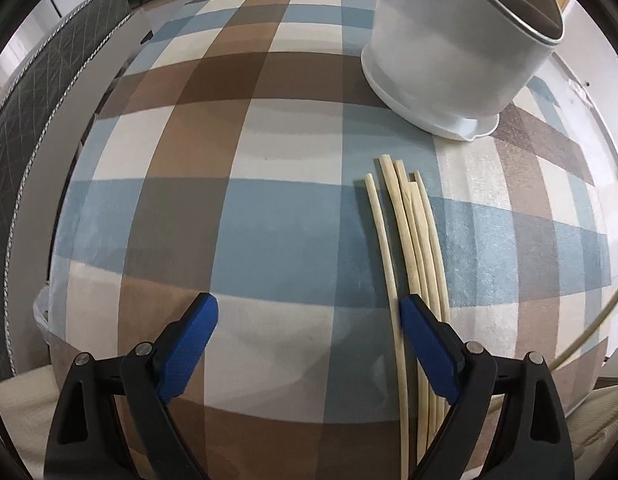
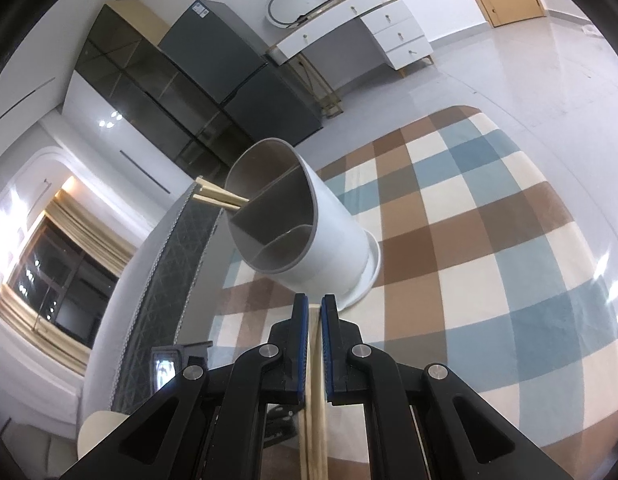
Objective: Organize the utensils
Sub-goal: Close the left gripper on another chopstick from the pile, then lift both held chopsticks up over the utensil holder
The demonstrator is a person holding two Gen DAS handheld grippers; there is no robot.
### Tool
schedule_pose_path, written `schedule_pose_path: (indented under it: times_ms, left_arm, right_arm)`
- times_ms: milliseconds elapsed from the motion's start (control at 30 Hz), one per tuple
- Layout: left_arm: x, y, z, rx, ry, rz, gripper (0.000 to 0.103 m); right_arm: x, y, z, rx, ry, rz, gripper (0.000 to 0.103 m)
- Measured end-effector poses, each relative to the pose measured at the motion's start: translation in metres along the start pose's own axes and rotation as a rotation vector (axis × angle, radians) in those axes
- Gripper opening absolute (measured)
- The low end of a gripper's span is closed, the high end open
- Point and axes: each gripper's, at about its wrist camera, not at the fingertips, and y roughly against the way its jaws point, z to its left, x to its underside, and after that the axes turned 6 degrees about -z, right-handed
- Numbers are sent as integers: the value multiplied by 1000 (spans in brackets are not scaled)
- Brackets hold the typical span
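Left wrist view: the left gripper point(image 1: 309, 316) is held wide apart over the checked cloth point(image 1: 269, 220), beside loose chopsticks point(image 1: 409, 232) lying near the white holder point(image 1: 449, 64). One chopstick point(image 2: 315, 380) is clamped by the right gripper point(image 2: 313, 304), in front of the holder, where two more are already placed.

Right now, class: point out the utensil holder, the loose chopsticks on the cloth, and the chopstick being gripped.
utensil holder point(image 2: 333, 236), right wrist view, white outer wall.
loose chopsticks point(image 1: 409, 224), left wrist view, mid-bundle.
gripped chopstick point(image 2: 317, 380), right wrist view, shaft.
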Motion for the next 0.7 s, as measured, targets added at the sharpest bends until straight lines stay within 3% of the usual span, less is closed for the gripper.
schedule_pose_path:
  times_ms: [67,200,367,467,533,700]
  left_arm:
    - [-5,-1,0,-1,6,-5,84]
    - [-18,-1,-2,17,-1,-11,63]
    - [-33,-4,-7,24,-25,-12,46]
    - [-42,-6,-11,30,-44,-10,24]
    - [-46,-8,-10,40,-39,-1,3]
    - [-50,-4,-6,83,-26,-15,0]
  right_arm:
    - [-1,1,-1,2,-2,-2,6]
    - [-3,3,-3,3,-10,-9,6]
    - [-4,1,-3,5,-13,-6,6]
    - [-5,0,-4,6,-14,-7,6]
    - [-6,-1,-6,6,-21,-7,6]
    - [-9,-2,-8,13,-19,-8,6]
